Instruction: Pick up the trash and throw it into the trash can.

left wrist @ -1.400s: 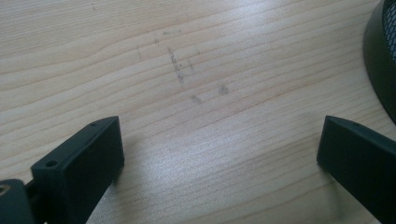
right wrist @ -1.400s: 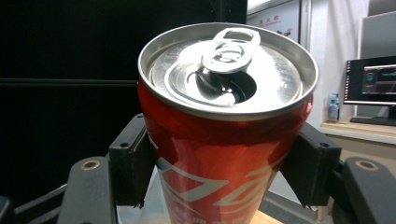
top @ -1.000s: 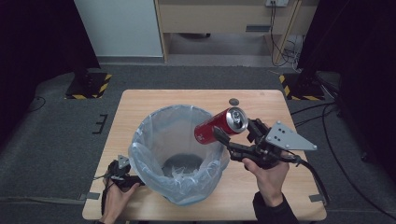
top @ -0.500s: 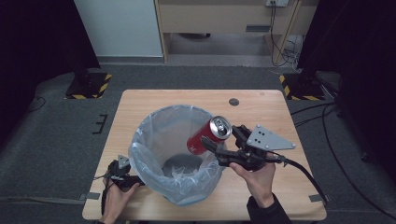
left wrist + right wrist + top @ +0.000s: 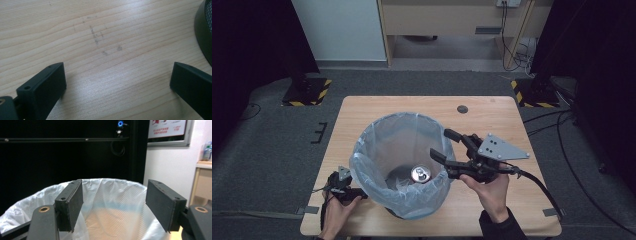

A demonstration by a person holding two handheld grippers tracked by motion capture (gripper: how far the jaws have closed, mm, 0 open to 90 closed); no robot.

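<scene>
Overhead light, dim dark surroundings; table sheen; soft shadows, mild blur.

can: only top shows, body hidden in bin | bin: cut off by right edge

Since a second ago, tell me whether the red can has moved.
Yes. The can has dropped from the open right gripper, above the bin's right rim, to the bin's bottom.
</scene>
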